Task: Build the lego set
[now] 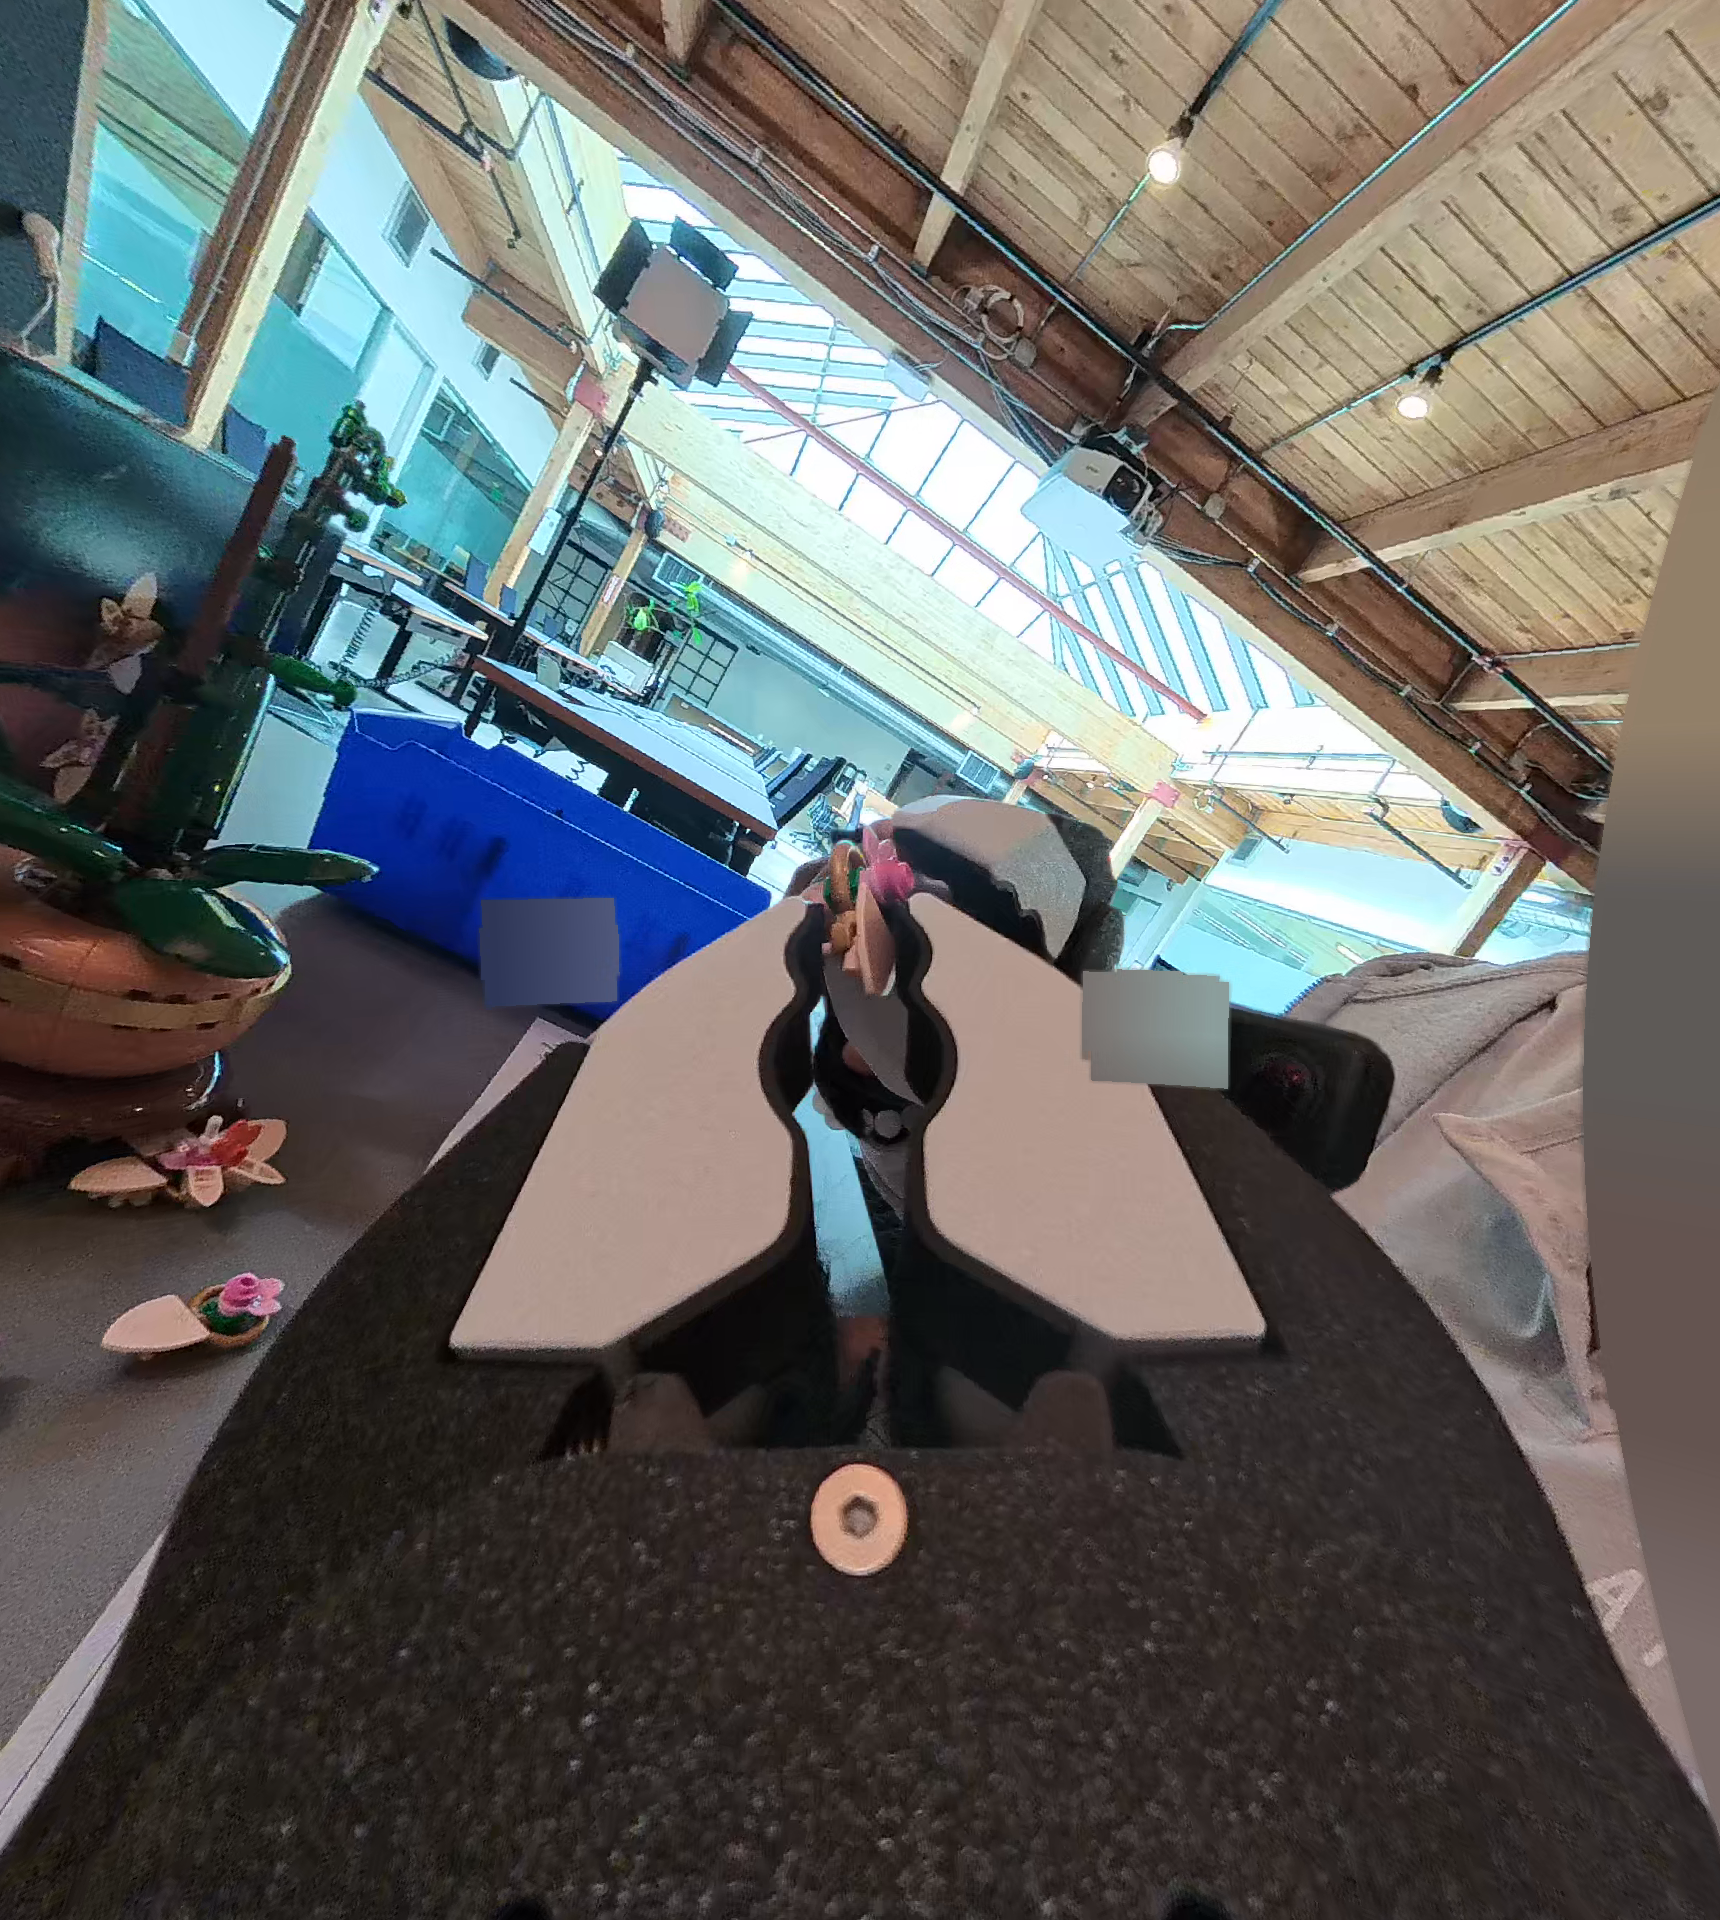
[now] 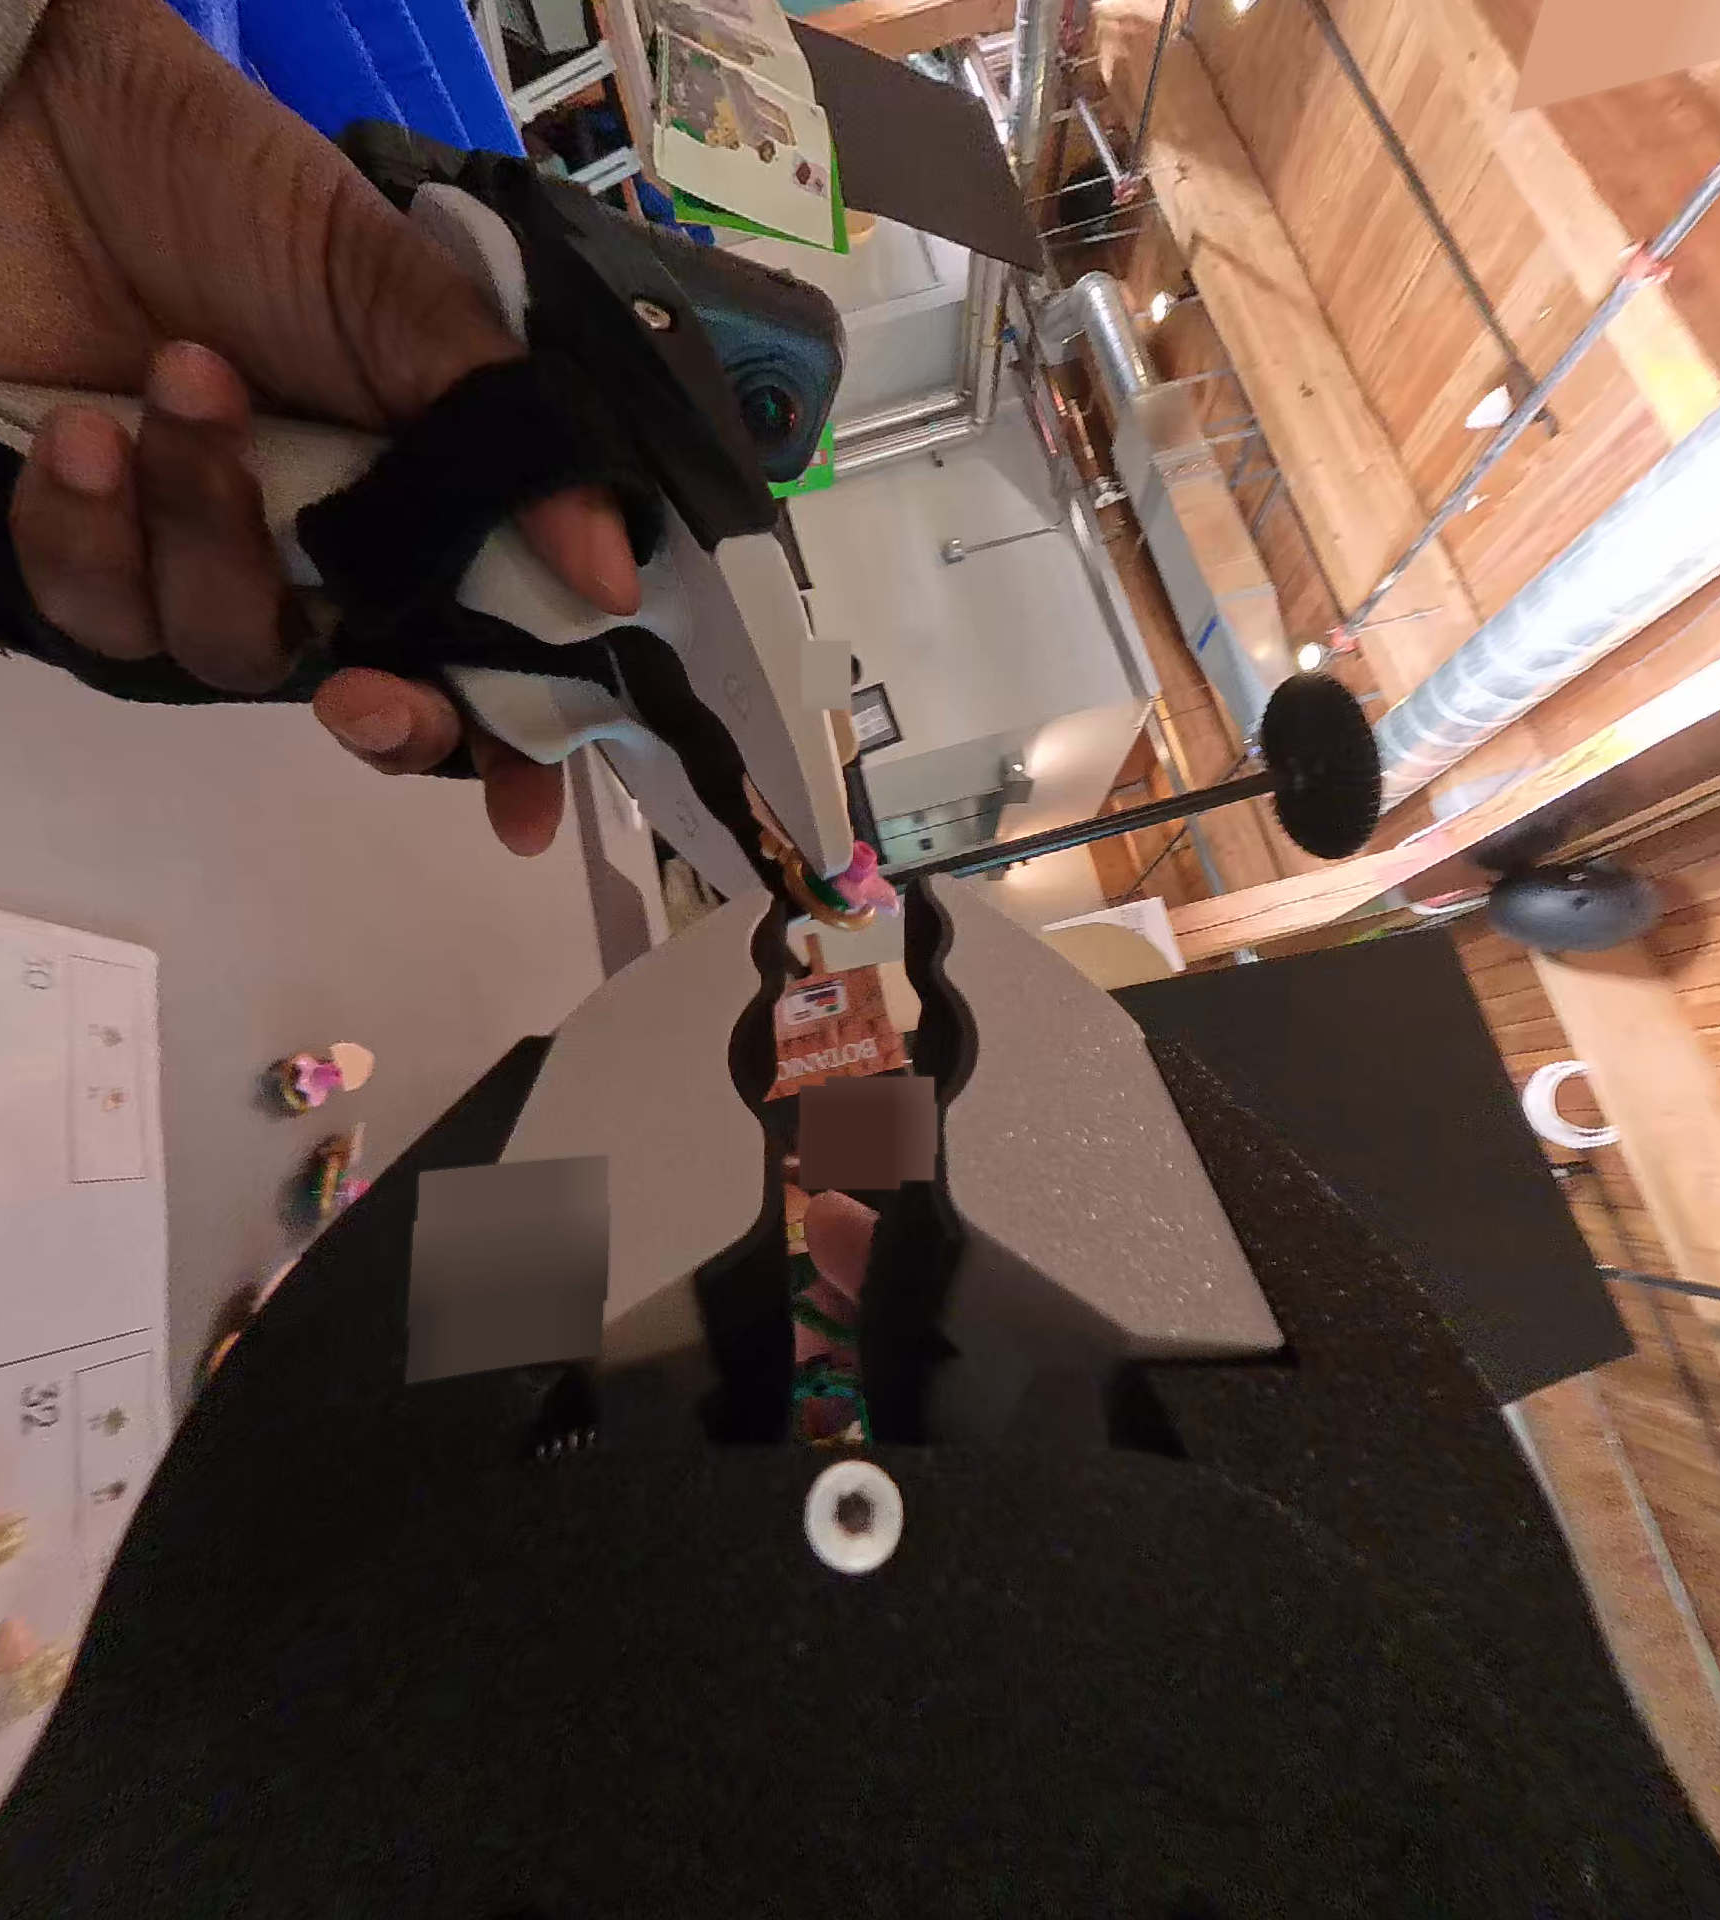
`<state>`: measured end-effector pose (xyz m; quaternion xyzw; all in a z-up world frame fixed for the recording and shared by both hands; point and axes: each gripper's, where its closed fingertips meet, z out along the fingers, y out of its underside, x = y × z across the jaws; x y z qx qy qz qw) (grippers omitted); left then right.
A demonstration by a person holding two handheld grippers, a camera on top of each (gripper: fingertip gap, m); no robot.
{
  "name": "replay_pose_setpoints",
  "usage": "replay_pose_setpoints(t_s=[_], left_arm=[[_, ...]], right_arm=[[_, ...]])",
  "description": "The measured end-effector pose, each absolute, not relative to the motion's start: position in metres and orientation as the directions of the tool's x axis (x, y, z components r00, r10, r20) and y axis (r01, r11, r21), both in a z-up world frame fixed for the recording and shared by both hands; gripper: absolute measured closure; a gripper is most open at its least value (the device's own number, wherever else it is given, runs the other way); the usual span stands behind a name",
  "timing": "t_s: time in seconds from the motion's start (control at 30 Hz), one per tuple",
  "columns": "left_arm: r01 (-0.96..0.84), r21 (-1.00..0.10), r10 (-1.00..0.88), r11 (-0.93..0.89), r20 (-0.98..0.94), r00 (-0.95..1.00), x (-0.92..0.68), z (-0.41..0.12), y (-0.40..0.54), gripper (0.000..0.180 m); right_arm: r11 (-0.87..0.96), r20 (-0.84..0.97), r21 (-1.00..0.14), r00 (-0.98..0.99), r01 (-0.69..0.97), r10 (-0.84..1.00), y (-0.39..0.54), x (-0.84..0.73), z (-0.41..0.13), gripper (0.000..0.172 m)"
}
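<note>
The left gripper (image 1: 861,925) is closed on a small brick-built flower (image 1: 864,914): pink centre, pale petal, gold ring. Both pads press against it. In the right wrist view the same flower (image 2: 851,894) projects from the left gripper's tips, held in a hand (image 2: 212,468). The right gripper (image 2: 845,935) stands partly open, its fingertips (image 2: 939,925) just beside the flower, gripping nothing. Loose flowers (image 1: 201,1314) lie on the grey table (image 1: 56,1558) near a potted brick orchid (image 1: 97,935).
</note>
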<state>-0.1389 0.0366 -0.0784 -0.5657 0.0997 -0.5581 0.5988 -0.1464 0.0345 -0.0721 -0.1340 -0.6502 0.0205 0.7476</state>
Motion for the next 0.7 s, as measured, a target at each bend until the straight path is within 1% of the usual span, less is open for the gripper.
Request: replay_pose_setpoints(t_s=[0.03,0.13,0.2,0.23,0.3,0.33,0.37,0.4,0.43,0.47,0.57,0.63,0.7], left_arm=[[0.557,-0.788,-0.781,-0.262,0.513,0.358,-0.14,-0.079,0.037,0.168],[0.545,-0.796,-0.763,-0.263,0.517,0.387,-0.144,-0.084,0.039,0.168],[0.523,-0.812,-0.731,-0.26,0.519,0.443,-0.151,-0.093,0.044,0.168],[0.51,-0.82,-0.709,-0.258,0.52,0.477,-0.155,-0.098,0.047,0.168],[0.476,-0.839,-0.658,-0.264,0.518,0.547,-0.164,-0.11,0.052,0.168],[0.459,-0.847,-0.638,-0.269,0.514,0.574,-0.168,-0.115,0.054,0.168],[0.45,-0.85,-0.624,-0.274,0.513,0.589,-0.17,-0.119,0.055,0.168],[0.449,-0.849,-0.616,-0.277,0.516,0.595,-0.172,-0.121,0.056,0.168],[0.453,-0.846,-0.611,-0.28,0.521,0.596,-0.173,-0.122,0.056,0.168],[0.455,-0.844,-0.608,-0.285,0.526,0.595,-0.174,-0.124,0.057,0.168],[0.437,-0.845,-0.596,-0.308,0.529,0.604,-0.173,-0.131,0.059,0.168],[0.428,-0.844,-0.591,-0.323,0.534,0.605,-0.172,-0.135,0.061,0.168],[0.423,-0.843,-0.586,-0.333,0.537,0.607,-0.172,-0.138,0.062,0.168]], right_arm=[[0.958,0.962,-0.249,0.149,0.143,0.228,0.036,-0.146,-0.073,0.152],[0.938,0.947,-0.31,0.138,0.152,0.291,0.045,-0.141,-0.075,0.151],[0.89,0.902,-0.43,0.106,0.153,0.418,0.053,-0.135,-0.082,0.153],[0.839,0.852,-0.524,0.065,0.147,0.52,0.055,-0.131,-0.089,0.157],[0.664,0.655,-0.73,-0.112,0.161,0.747,0.048,-0.123,-0.117,0.162],[0.554,0.515,-0.805,-0.217,0.21,0.83,0.041,-0.117,-0.134,0.161],[0.456,0.372,-0.845,-0.303,0.28,0.877,0.034,-0.11,-0.152,0.16],[0.383,0.257,-0.855,-0.356,0.351,0.899,0.028,-0.102,-0.166,0.155],[0.337,0.181,-0.849,-0.374,0.408,0.91,0.025,-0.095,-0.178,0.151],[0.314,0.141,-0.836,-0.378,0.449,0.915,0.024,-0.09,-0.188,0.15],[0.277,0.101,-0.81,-0.342,0.517,0.934,0.026,-0.079,-0.207,0.151],[0.216,0.058,-0.811,-0.294,0.543,0.954,0.028,-0.075,-0.215,0.156],[0.147,0.009,-0.832,-0.252,0.535,0.968,0.027,-0.073,-0.216,0.166]])
